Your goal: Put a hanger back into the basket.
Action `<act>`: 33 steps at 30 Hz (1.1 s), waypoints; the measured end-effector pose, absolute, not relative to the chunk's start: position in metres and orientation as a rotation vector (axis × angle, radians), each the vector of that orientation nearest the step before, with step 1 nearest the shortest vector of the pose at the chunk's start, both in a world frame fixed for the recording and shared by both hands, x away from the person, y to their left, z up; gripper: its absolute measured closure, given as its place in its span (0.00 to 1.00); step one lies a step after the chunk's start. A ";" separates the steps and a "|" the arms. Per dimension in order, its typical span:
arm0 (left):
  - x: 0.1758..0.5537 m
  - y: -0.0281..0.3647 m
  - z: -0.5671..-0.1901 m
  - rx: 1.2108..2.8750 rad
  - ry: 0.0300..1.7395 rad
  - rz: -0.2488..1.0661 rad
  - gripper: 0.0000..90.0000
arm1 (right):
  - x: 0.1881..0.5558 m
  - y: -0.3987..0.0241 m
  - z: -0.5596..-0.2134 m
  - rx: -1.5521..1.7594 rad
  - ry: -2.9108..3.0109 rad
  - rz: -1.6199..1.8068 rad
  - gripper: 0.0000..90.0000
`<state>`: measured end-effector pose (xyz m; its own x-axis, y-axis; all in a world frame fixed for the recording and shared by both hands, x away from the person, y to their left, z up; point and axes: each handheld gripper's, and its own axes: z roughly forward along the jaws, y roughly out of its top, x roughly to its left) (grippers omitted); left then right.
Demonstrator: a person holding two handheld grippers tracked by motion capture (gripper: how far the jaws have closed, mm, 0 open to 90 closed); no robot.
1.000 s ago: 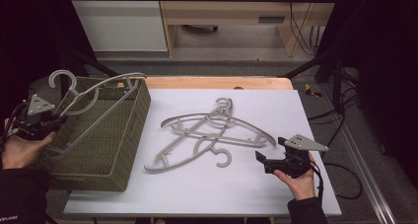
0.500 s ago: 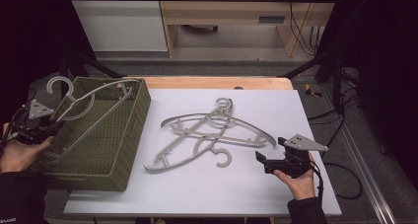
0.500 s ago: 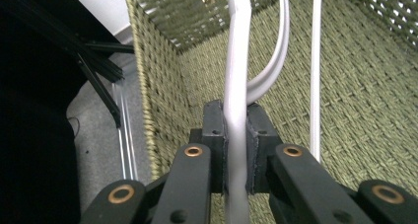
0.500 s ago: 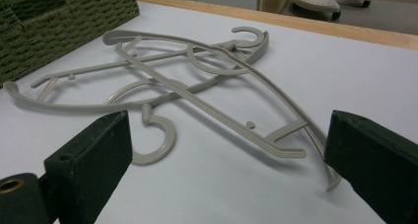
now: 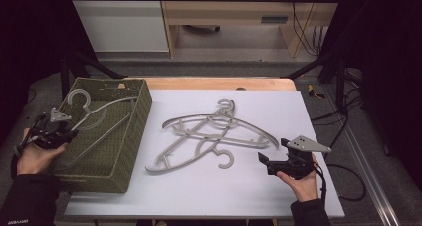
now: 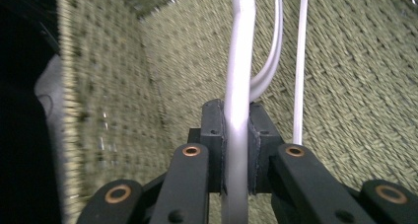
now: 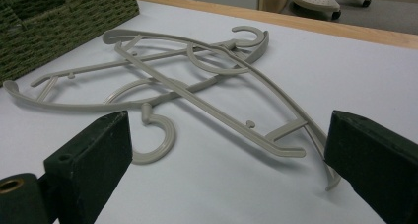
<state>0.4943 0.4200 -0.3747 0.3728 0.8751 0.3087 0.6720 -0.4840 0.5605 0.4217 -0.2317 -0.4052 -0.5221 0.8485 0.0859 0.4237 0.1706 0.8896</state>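
Note:
A grey plastic hanger (image 5: 94, 117) leans down into the green woven basket (image 5: 130, 151) at the table's left. My left gripper (image 5: 64, 133) is shut on this hanger (image 6: 237, 95), whose bar runs up between the jaws. Its hook (image 5: 78, 96) sticks up above the basket's left rim. A pile of grey hangers (image 5: 209, 134) lies tangled in the middle of the white tabletop. My right gripper (image 5: 263, 162) stands open low over the table, just right of the pile (image 7: 197, 81), nothing between its jaws.
The white board (image 5: 308, 116) covers a wooden table whose far edge (image 5: 219, 83) shows behind it. A pale cabinet (image 5: 119, 22) and a wooden bench (image 5: 234, 12) stand on the floor beyond. Cables (image 5: 348, 151) trail off the table's right side.
My left gripper has lowered and tilted the hanger further down into the basket, its hook moving right. The right gripper and the pile have stayed still.

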 end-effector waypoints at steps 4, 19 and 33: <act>0.497 0.422 -0.379 2.299 1.406 0.737 0.87 | 0.421 -0.232 -0.405 1.197 2.018 1.313 0.05; 0.478 0.426 -0.362 2.185 1.379 0.770 0.76 | 0.421 -0.234 -0.404 1.198 2.009 1.323 0.05; 0.441 0.377 -0.335 1.913 1.120 0.719 0.40 | 0.419 -0.238 -0.402 1.194 1.993 1.344 0.05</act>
